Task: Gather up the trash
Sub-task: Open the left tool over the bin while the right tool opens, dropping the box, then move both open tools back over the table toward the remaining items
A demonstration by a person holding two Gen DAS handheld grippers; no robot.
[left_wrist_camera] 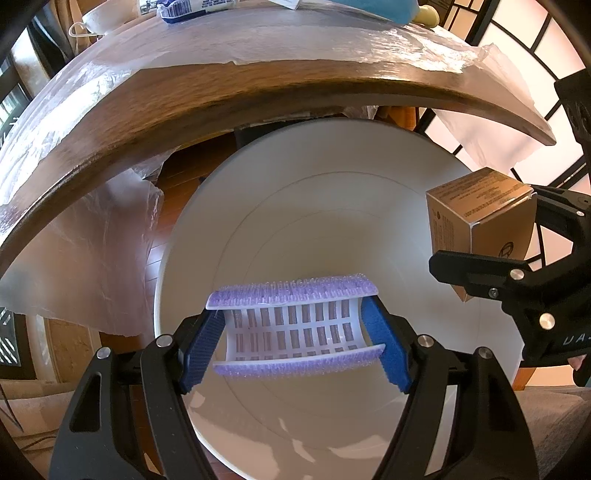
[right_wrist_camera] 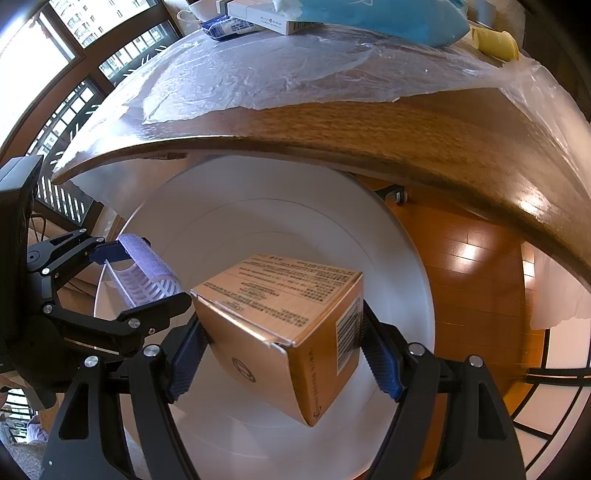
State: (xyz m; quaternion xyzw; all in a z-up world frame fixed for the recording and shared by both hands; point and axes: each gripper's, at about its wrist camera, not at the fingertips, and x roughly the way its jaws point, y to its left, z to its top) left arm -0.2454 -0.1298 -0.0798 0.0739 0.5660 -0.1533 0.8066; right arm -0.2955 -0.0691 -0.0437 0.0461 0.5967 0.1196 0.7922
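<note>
My left gripper is shut on a white and purple hair roller and holds it over the open mouth of a white trash bin. My right gripper is shut on a small brown cardboard box and holds it over the same bin. In the left wrist view the box hangs at the right over the bin's rim in the right gripper. In the right wrist view the roller shows at the left in the left gripper.
A wooden table edge curves just beyond the bin, covered with clear plastic sheet. On it lie a blue bag, a white box, a yellow cup and a white bowl. Wooden floor lies right of the bin.
</note>
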